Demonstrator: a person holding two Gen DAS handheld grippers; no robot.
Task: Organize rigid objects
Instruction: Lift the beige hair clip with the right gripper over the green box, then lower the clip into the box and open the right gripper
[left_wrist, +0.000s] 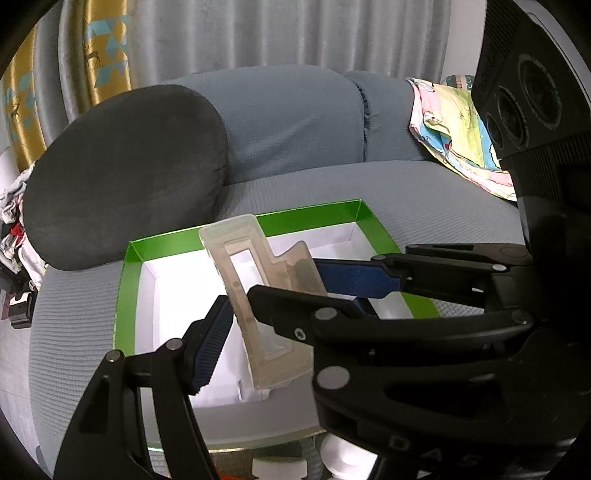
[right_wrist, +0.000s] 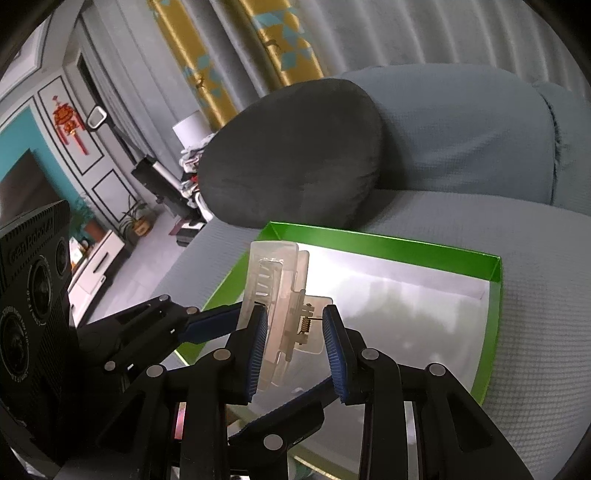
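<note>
Two claws angled down over green-rimmed box (left_wrist: 127, 291), left claw (left_wrist: 269, 314) and right claw (right_wrist: 295, 350) both clamping translucent hair clip (left_wrist: 258, 295).

"GenRobot.AI" printed on the black camera housing (right_wrist: 35, 236) at the left edge, right wrist view. Letters "D A S" embossed on the black gripper body (left_wrist: 432, 448), left wrist view.

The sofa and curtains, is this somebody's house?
Probably yes, a living room: a grey sofa with a dark cushion, long curtains, and a red hanging ornament on the wall.
</note>
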